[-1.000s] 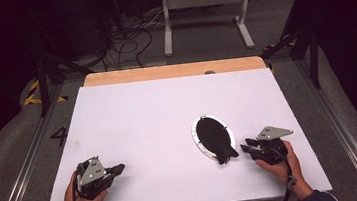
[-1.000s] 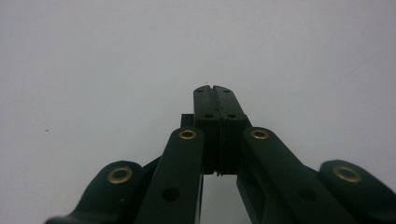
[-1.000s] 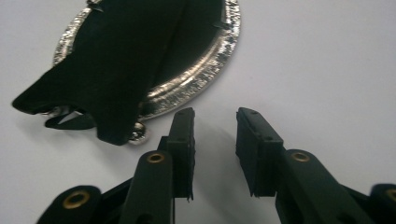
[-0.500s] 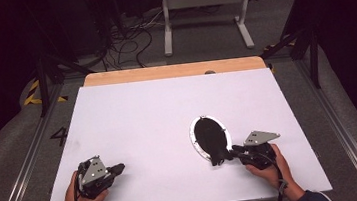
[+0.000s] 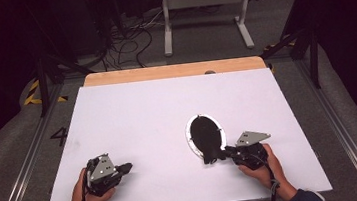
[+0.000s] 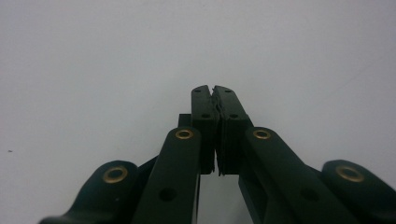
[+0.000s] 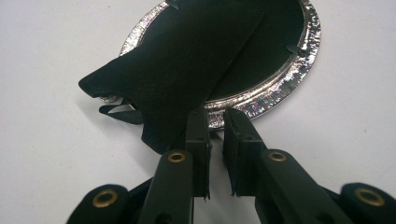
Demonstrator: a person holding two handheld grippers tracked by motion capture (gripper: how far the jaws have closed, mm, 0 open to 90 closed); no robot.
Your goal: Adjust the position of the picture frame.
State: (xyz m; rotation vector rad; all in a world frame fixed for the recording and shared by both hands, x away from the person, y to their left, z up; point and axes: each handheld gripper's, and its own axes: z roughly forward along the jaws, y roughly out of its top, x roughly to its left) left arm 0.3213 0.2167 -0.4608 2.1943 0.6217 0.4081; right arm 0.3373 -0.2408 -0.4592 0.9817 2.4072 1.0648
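Silver-rimmed oval dish [image 5: 188, 133] with black cloth [image 7: 187, 70] draped over it – right of centre on white table [image 5: 143, 114]. Right gripper [image 7: 215, 122] at dish's near rim, jaws a narrow slit apart, touching cloth edge – grip on it unclear. Left gripper [image 6: 214, 95] near table's front-left edge, 2 jaws pressed together, nothing between.

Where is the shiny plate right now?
In the high view the plate lies on the white table, right of the middle and near the front edge, with a black cloth on it, just ahead of the right claw.
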